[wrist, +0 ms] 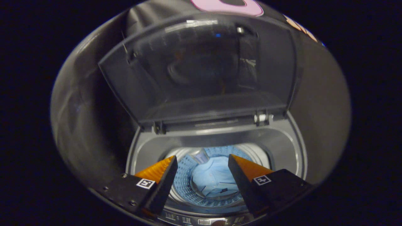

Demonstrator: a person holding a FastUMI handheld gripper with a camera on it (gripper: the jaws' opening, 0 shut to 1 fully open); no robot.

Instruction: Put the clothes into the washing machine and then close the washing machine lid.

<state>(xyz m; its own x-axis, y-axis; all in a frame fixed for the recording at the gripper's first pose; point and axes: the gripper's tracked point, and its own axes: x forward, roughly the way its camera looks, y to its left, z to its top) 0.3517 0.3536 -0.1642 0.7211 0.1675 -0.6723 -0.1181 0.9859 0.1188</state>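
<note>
1. One washing machine, top-loading.
2. One lid, raised upright at the far side of the opening.
3. One light blue garment lying in the drum.
4. One gripper, its two fingers spread apart, nothing between them.

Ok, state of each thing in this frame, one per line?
Washing machine lid: open, standing up at the back.
Drum: holds clothing.
Light blue garment: lying in the drum, below the fingers.
Gripper: open, holding nothing, above the drum opening.
</note>
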